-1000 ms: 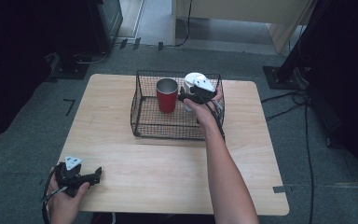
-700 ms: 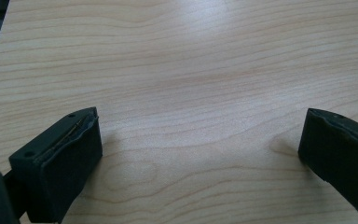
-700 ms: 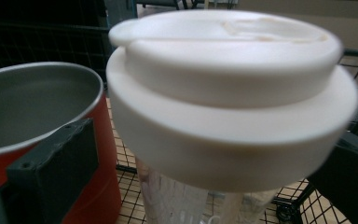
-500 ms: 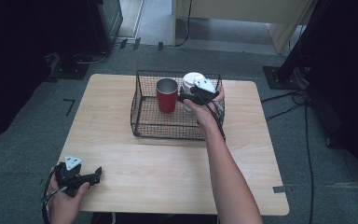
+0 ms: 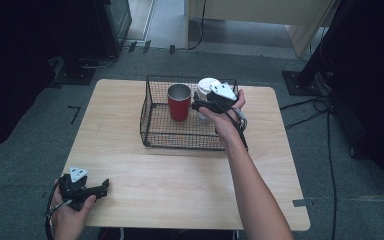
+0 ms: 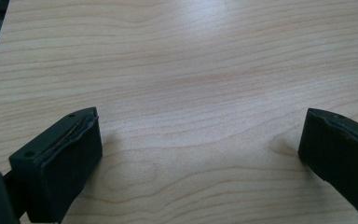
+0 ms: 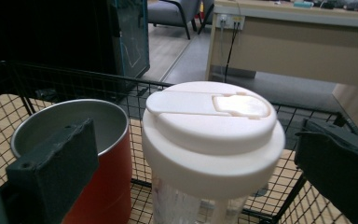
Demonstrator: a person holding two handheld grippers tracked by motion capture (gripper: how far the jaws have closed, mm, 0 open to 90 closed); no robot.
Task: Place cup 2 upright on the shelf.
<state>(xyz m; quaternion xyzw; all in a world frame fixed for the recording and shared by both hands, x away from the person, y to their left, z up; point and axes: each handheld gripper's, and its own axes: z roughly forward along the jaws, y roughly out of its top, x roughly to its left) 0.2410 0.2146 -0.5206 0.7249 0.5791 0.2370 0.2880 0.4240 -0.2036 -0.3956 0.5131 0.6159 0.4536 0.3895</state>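
The bottle (image 7: 213, 140) stands upright in the basket (image 5: 155, 131), its long axis vertical and its lid facing straight up. The lid is a thick white plastic disc with a smooth matte top and a raised flip tab running across it toward the far right; below it the body is clear plastic, round, and narrower than the lid. In the high view the bottle (image 5: 205, 86) sits near the basket's far right corner, just beside the cup (image 5: 179, 101) on that cup's right.

The cup (image 7: 86, 158) is also upright in the basket, mouth up: a red outer wall, a brushed steel lining and a thin metal rim. The basket is black wire mesh, rectangular, with low walls, and stands on the far half of the table (image 5: 180, 185), a pale wood-grain top.

The right gripper (image 7: 200, 163) has just been opening its jaws; they now stand wide on either side of the bottle's lid, clear of it, with the bottle between them but not pressed. In the high view this gripper (image 5: 200, 106) hangs over the basket's right part.

The left gripper (image 6: 200, 154) stands open and empty, its black padded jaws low over bare wood; the high view places it (image 5: 100, 186) at the table's near left corner, well apart from the basket.
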